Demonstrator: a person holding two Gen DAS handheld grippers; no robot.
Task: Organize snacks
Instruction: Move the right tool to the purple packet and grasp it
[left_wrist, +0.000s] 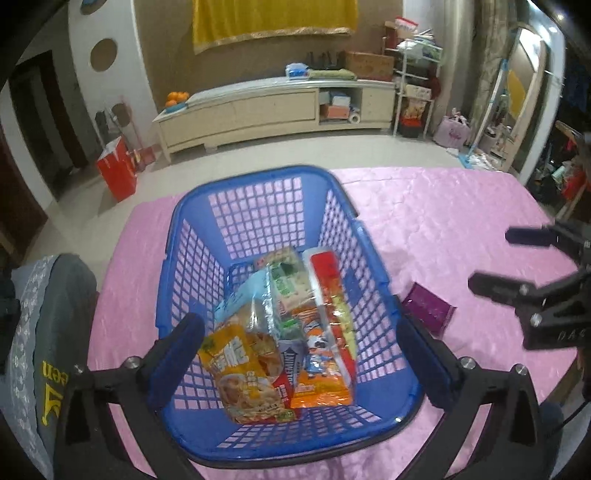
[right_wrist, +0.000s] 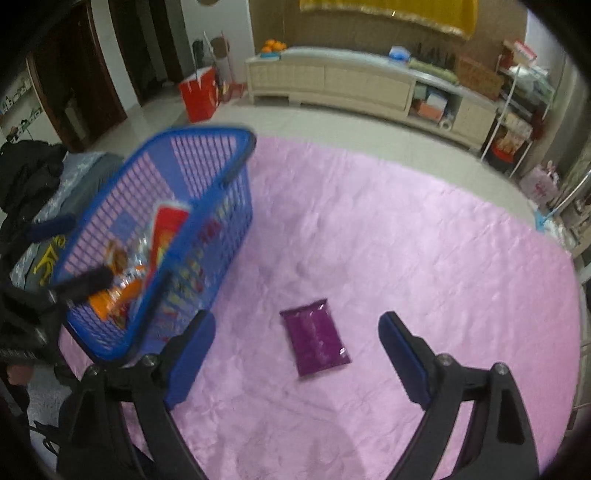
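A blue plastic basket (left_wrist: 258, 192) stands on the pink tablecloth (left_wrist: 424, 221) and holds several snack packs, among them a yellow noodle pack (left_wrist: 240, 373), an orange pack (left_wrist: 321, 369) and a green pack (left_wrist: 288, 280). My left gripper (left_wrist: 299, 354) is open and empty above the basket's near end. A purple snack pack (right_wrist: 316, 341) lies flat on the cloth right of the basket (right_wrist: 207, 147); it also shows in the left wrist view (left_wrist: 428, 308). My right gripper (right_wrist: 297, 354) is open, just above and around the purple pack, not touching it. It also shows in the left wrist view (left_wrist: 491, 260).
A grey cushioned chair (left_wrist: 48, 332) with dark clothing stands left of the table. Beyond the table's far edge are the tiled floor, a red bag (left_wrist: 116, 170), a cream TV cabinet (left_wrist: 258, 110) and a cluttered shelf rack (left_wrist: 415, 85).
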